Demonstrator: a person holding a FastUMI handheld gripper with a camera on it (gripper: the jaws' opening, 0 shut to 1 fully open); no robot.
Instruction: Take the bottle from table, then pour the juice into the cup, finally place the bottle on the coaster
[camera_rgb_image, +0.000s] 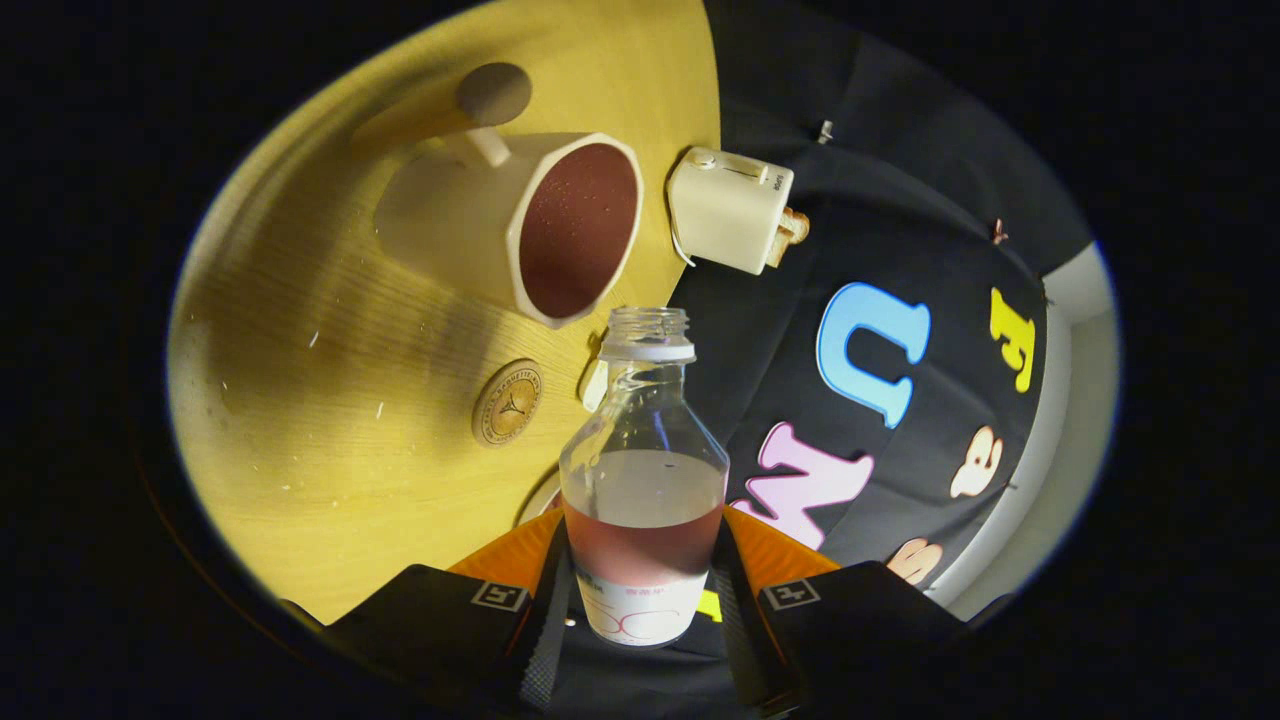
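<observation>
1. One gripper (642, 600): its two fingers clamp one open bottle (643, 470) between them, part full of reddish juice.
2. One white cup (530, 225), holding juice, stands on the wooden table (330, 440) beyond the bottle's mouth.
3. One round coaster (507, 403) lies ahead of the fingers, near the cup.
4. One white toaster (730, 208) sits beside the cup.

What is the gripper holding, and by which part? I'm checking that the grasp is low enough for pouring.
The gripper is shut on the juice bottle, with both fingers pressing its lower body at the label, well below the open neck.
</observation>
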